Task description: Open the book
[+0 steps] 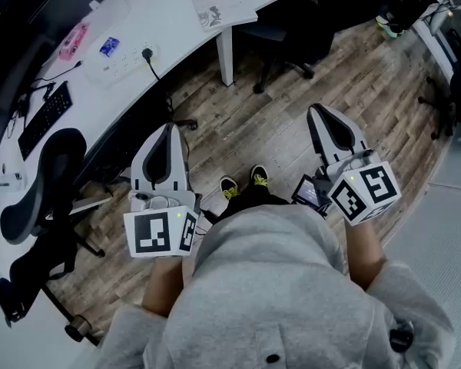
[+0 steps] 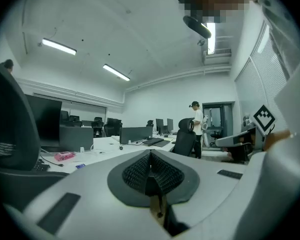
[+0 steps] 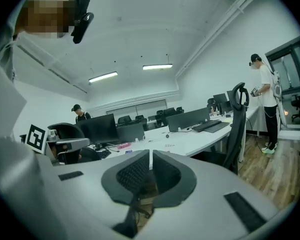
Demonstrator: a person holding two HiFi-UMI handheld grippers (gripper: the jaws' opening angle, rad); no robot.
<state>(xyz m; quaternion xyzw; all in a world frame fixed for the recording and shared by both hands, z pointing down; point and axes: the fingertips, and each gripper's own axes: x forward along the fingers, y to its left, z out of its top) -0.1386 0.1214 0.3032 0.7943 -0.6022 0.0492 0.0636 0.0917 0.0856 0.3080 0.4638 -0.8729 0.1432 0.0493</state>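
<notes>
Left tongs (image 1: 169, 129), right tongs (image 1: 318, 112) both closed, empty. Likely book (image 1: 219, 4) lay on surface (image 1: 169, 14), well apart; arriving shut risked shoving it, not opening it.

Head view steeply down; gripper views near level; all share desk (image 1: 177, 21).

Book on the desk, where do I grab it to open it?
Pinch the cover's edge near a corner of the book, probably coming in low from the floor side of the white desk. It lies flat and thin by the rim; its spine side cannot be made out.
</notes>
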